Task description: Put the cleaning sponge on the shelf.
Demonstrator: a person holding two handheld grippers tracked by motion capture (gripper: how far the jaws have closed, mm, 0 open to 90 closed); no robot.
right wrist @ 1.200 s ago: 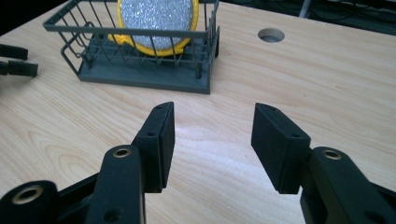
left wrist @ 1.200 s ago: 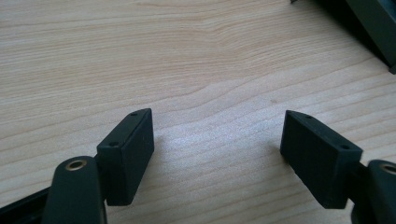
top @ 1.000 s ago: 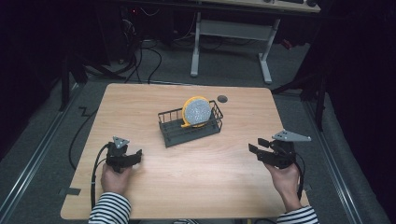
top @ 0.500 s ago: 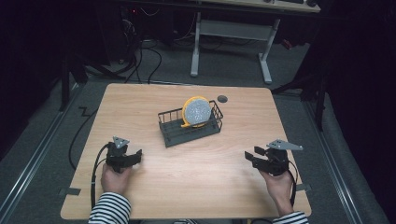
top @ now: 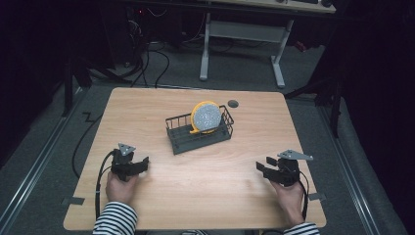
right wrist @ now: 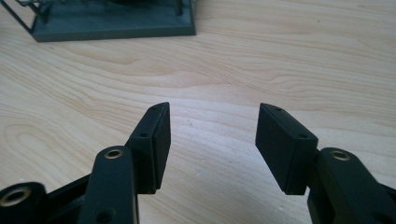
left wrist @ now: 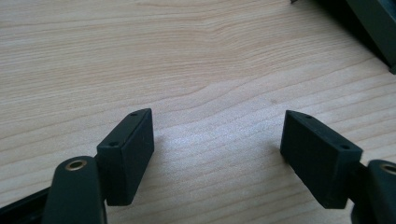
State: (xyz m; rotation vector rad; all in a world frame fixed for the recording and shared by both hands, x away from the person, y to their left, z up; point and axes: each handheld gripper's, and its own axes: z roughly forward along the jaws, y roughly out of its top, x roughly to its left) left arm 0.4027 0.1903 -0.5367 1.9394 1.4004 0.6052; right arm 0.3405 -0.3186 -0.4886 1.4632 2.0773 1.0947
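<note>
**Wooden tabletop, two grippers at rest, basket beyond**

Nearest, left gripper (top: 142, 164) and right gripper (top: 263, 170) sit low, jaws apart and empty; the right's have just been widening. Farther, the wire basket (top: 182, 139) holding an upright speckled disc (top: 206, 116) lies at the left's two o'clock, the right's eleven, about equally near.

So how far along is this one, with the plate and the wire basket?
Looks done: the round yellow-rimmed speckled grey plate stands on edge in the dark wire basket. In hand: nothing; both the left tongs and right tongs are open and empty near the front of the wooden table, the right jaws having just been opening. Left: nothing that the frames show.
</note>
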